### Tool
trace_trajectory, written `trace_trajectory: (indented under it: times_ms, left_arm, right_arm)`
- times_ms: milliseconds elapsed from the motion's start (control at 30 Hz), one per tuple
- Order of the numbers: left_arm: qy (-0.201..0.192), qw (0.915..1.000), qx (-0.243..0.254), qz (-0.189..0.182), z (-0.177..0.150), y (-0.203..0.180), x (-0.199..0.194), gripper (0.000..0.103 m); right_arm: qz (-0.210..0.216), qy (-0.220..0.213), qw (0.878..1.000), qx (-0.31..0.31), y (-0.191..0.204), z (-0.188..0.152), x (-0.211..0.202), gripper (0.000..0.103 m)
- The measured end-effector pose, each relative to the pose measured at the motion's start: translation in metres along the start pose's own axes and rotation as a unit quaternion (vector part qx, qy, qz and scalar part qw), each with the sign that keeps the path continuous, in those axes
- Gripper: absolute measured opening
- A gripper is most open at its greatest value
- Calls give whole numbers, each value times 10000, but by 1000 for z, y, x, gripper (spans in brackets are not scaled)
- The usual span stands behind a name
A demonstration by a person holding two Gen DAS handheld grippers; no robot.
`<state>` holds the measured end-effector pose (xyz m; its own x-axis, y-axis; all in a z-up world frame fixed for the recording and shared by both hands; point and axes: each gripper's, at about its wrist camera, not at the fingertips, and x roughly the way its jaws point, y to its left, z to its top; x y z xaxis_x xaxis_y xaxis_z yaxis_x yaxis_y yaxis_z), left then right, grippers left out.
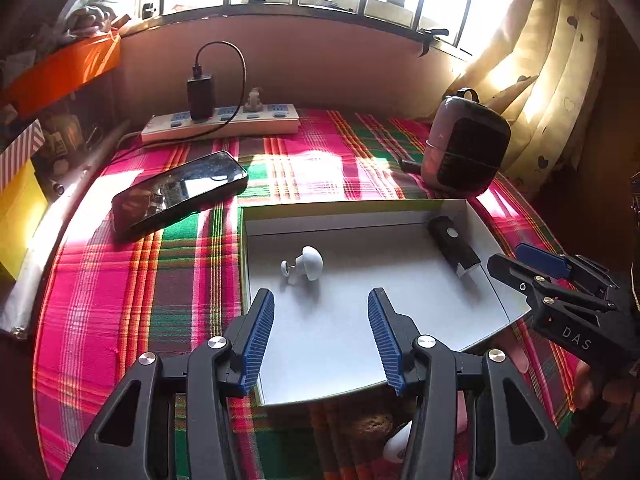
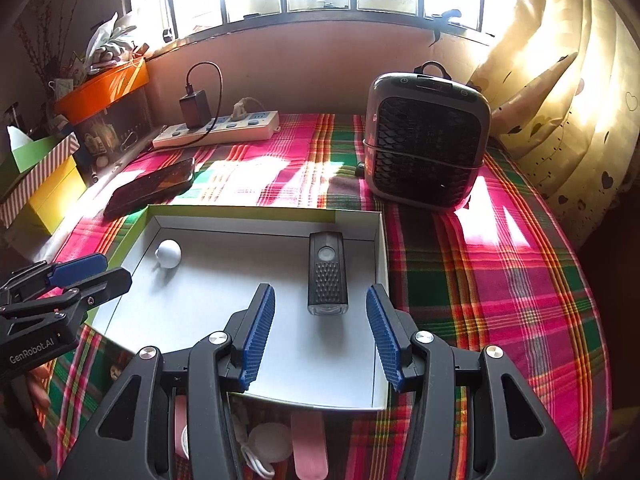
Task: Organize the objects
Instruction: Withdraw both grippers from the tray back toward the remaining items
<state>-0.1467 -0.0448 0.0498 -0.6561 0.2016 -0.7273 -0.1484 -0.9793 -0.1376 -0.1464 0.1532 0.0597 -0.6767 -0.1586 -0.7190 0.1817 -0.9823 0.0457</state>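
Both grippers hang open and empty over the white box – two things already lie inside.

Left to right: the white mushroom-shaped knob lies just ahead of the left gripper fingers; the black light lies between and just beyond the right gripper fingers. Likely a placing step is finished – next calls for reaching another loose item. Only the right view shows pink and white bits beneath the fingers.

Open right gripper, black light in white box, plaid cloth
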Motion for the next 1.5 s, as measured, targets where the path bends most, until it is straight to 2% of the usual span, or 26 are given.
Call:
trace_trajectory:
  times_ms: [267,633,1167,1500]
  left_arm:
    - [-203,9997,-106,-94,-27,2,-31,48]
    - [-155,9986,-401,-316,-69,16,-51,48]
    - [283,9956,-392,-805,-98,2,-40,48]
    - [464,9935,-327,-988,-96,-13,-26,48]
  right_arm:
    - [35,-143,9999,44,-5,-23,-28,49]
    - [43,-84,9996,257,-23,-61,-45,49]
    - [328,220,9989,262,-22,-83,-33,49]
    - [127,459,9989,-37,-15,-77,-15,49]
